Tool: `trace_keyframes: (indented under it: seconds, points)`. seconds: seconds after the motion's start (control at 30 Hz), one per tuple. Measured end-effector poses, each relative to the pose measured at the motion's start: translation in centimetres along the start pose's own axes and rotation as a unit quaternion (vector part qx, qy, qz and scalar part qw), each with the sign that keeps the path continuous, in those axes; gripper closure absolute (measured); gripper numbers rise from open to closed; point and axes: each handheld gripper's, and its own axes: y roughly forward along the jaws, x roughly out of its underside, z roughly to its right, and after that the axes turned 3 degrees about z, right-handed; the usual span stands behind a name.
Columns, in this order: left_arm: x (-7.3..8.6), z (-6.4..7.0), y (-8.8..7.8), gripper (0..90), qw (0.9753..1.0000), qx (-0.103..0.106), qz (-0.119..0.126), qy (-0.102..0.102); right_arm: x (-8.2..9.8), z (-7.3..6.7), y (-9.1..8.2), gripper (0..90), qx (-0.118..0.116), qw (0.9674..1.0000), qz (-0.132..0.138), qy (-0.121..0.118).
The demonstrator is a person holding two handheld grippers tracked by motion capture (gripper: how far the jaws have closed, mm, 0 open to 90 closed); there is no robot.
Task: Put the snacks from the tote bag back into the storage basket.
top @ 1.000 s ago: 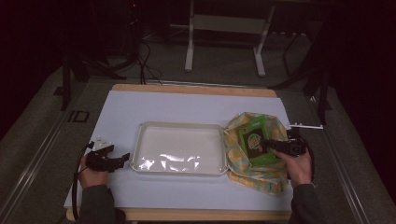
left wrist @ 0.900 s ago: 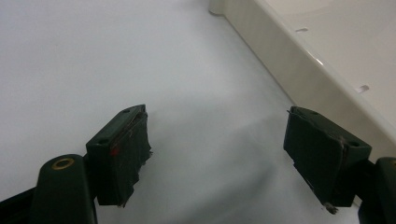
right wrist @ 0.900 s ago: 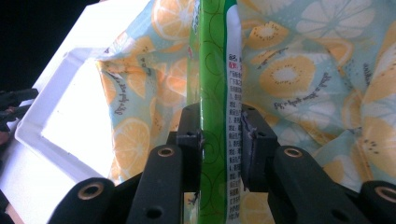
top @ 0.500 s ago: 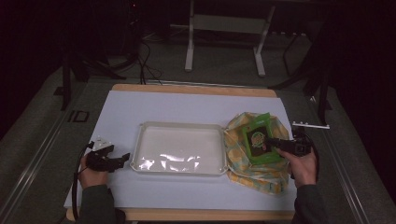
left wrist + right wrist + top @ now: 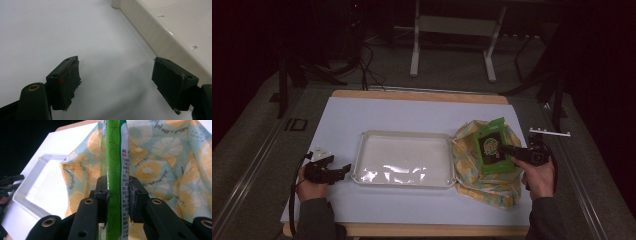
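A: Right gripper view first: the right gripper (image 5: 117, 195) has its two pads clamped on the edge of that green packet (image 5: 115, 165), which stands on edge between them. Looks like a soft pack, wipes or a snack maybe.

B: From the high view the green packet (image 5: 493, 146) sits over the fruit-print cloth bag (image 5: 484, 182), at the right end of the table (image 5: 412, 112), just beside the white tray (image 5: 402, 159). I'd guess it's light.

A: Light, yes, and limp. The film looks glossy, so I'd call it slippery. A pinch on the sealed edge, as here, seems the safest hold; squeeze the middle and it would likely buckle.

B: Nothing fragile about it, I'd say. Bright green wrapper, dark round emblem on the face, small white print down the side panel.

A: And the left gripper (image 5: 332, 172)?

B: Idle beside the tray's left end. In the left gripper view its jaws stand wide apart over bare table, nothing between them.
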Motion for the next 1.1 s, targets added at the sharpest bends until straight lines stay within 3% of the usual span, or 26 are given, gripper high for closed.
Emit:
trace_keyframes:
  seconds: [0.57,0.87,1.1]
  points:
    - [0.0,0.0,0.0,22.7,1.0000,0.000,0.000,0.001,-1.2,-0.6,-1.1,72.7,-0.021,0.9994,0.022,0.017]
    - [0.0,0.0,0.0,22.7,1.0000,-0.001,0.000,0.002,-1.7,-1.3,-1.2,72.7,-0.024,0.9993,0.027,0.014]
    - [0.0,0.0,0.0,22.7,1.0000,-0.001,-0.001,0.002,-2.2,-1.9,-1.0,72.7,-0.039,0.9986,0.031,0.015]
